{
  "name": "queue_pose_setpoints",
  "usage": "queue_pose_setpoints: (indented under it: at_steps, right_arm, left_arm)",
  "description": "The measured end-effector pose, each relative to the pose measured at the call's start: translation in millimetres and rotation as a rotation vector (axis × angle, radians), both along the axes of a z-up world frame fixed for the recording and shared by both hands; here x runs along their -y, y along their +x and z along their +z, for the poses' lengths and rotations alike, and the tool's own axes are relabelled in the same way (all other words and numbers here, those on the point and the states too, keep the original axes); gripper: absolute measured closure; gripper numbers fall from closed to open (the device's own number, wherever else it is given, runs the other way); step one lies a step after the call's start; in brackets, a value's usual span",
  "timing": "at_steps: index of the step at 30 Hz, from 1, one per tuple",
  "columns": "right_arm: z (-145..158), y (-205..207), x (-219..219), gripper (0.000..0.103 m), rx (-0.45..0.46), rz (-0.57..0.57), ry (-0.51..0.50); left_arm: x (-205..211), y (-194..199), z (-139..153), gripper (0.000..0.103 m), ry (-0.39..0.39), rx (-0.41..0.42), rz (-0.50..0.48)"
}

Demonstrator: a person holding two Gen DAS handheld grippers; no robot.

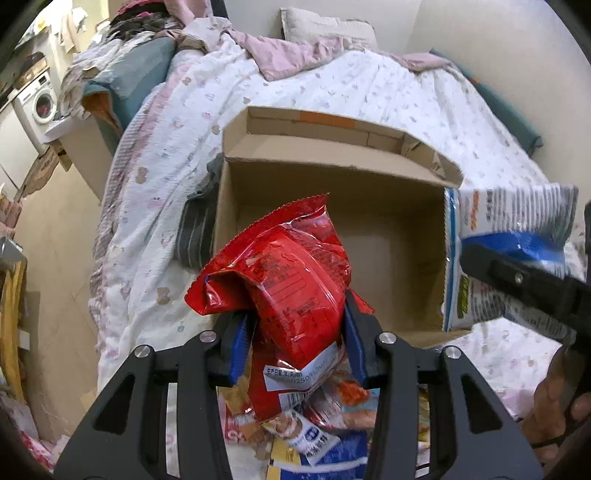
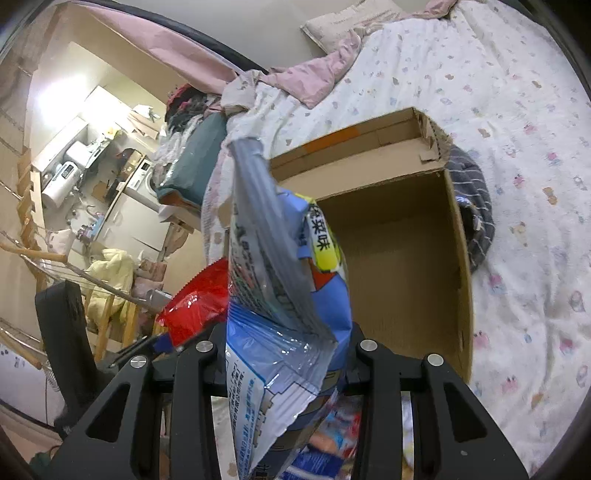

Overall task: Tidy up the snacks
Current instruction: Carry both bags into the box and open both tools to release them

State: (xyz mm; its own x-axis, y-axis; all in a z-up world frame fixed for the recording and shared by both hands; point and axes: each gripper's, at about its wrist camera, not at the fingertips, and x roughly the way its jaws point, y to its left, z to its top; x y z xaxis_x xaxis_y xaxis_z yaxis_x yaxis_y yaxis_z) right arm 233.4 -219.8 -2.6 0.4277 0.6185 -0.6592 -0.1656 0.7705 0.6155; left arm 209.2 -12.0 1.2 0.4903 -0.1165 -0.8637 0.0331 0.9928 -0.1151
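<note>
An open cardboard box [image 1: 388, 236] lies on the bed, its inside bare; it also shows in the right wrist view [image 2: 399, 258]. My left gripper [image 1: 295, 332] is shut on a red snack bag [image 1: 291, 280], held above the box's near edge. My right gripper [image 2: 284, 354] is shut on a blue and white snack bag [image 2: 280, 288], held at the box's near side; that bag [image 1: 506, 236] and gripper show at the right of the left wrist view. The red bag [image 2: 195, 306] shows to the left in the right wrist view. Several more snack packets [image 1: 314, 435] lie on the bed below my grippers.
The bed [image 1: 155, 206] has a white patterned duvet, a pink blanket [image 1: 295, 51] and a pillow [image 1: 325, 26]. A grey striped cloth [image 1: 195, 225] lies against the box's left side. A washing machine [image 1: 40, 99] and clutter stand at the far left.
</note>
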Motion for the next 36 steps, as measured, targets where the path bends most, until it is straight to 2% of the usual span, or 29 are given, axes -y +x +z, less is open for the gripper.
queue_pose_setpoints:
  at_steps: [4, 8, 15, 29, 32, 34, 35, 36]
  right_arm:
    - [-27.4, 10.7, -0.6, 0.064, -0.036, -0.004, -0.013]
    - [-51.6, 17.3, 2.6, 0.063, -0.111, -0.027, 0.038]
    - [-66.2, 29.8, -11.0, 0.062, -0.141, 0.010, 0.060]
    - [-92.0, 42.6, -16.9, 0.058, -0.229, 0.006, 0.089]
    - [-91.6, 44.2, -19.3, 0.044, -0.233, 0.013, 0.098]
    - [-89.4, 44.1, -20.0, 0.028, -0.221, -0.001, 0.081]
    - [-88.1, 44.2, -19.8, 0.027, -0.212, -0.003, 0.071]
    - [-87.1, 44.6, -19.3, 0.025, -0.206, -0.004, 0.063]
  left_arm:
    - [1.6, 12.6, -19.5, 0.063, -0.004, -0.040, -0.002]
    - [4.3, 26.9, -29.8, 0.063, 0.008, -0.056, -0.006]
    - [15.4, 35.1, -33.5, 0.063, 0.029, -0.045, -0.042]
    - [16.5, 34.8, -43.8, 0.061, 0.023, -0.103, -0.048]
    - [11.8, 35.2, -46.5, 0.055, 0.017, -0.120, -0.039]
    - [7.1, 34.5, -46.1, 0.050, 0.004, -0.122, -0.029]
    - [5.5, 34.7, -45.4, 0.049, 0.002, -0.120, -0.025]
    - [4.0, 34.4, -44.0, 0.043, 0.001, -0.116, -0.024]
